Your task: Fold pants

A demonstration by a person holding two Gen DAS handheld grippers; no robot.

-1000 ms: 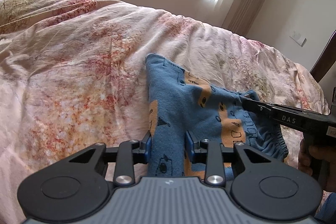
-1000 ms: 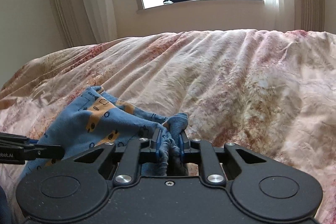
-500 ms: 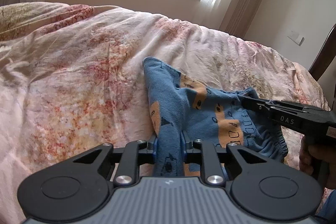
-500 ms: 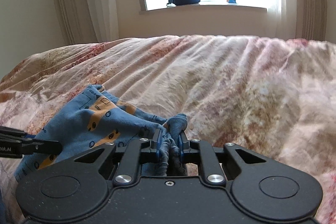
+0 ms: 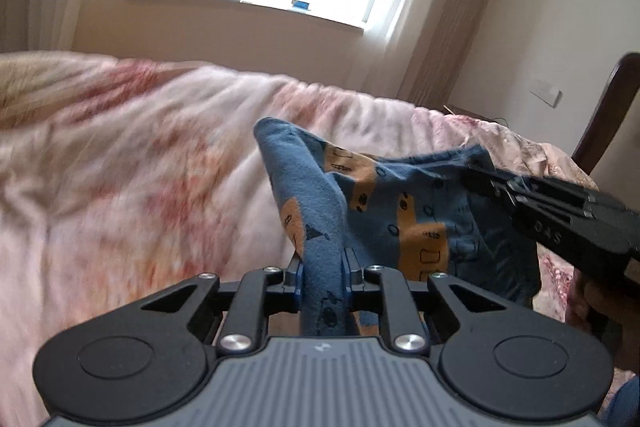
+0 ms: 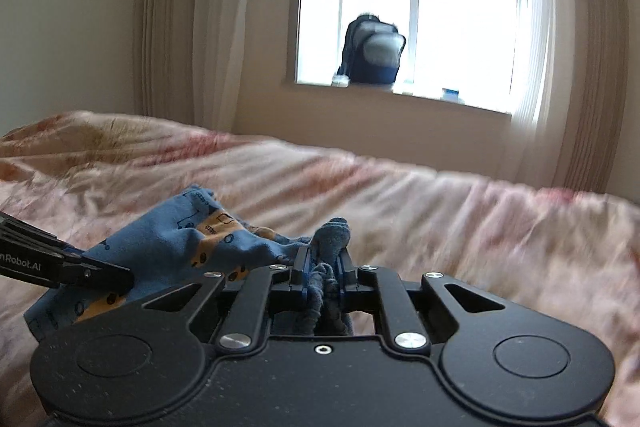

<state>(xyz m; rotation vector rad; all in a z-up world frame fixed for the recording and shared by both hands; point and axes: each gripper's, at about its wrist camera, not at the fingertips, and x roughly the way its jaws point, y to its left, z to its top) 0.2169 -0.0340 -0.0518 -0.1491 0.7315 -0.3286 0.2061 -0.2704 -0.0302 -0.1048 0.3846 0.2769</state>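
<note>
While the bedspread (image 5: 132, 163) lies rumpled and pink-flowered across the bed, the pants (image 5: 384, 211), blue with orange vehicle prints, hang stretched between the two grippers just above it. The left gripper (image 5: 323, 263) has a fold of the blue cloth between its jaws, which are closing on it, the pads already pressed against the fabric on both sides. The right gripper (image 6: 323, 263) is clamped on a bunched, gathered edge of the pants, with a knot of cloth standing up above its fingertips and its jaws closing a little tighter as well. In the left wrist view the right gripper (image 5: 486, 177) comes in from the right side and bites the far corner of the garment, with part of a hand (image 5: 600, 307) below it; in the right wrist view the left gripper (image 6: 120, 273) comes in from the left edge and pinches the other side. As for containers, the only one in sight is a dark backpack (image 6: 372, 53) standing upright on the windowsill (image 6: 400, 97) behind the bed; whether it is open and what is inside cannot be told. A small blue thing (image 5: 301, 3) lies on the sill near it.
</note>
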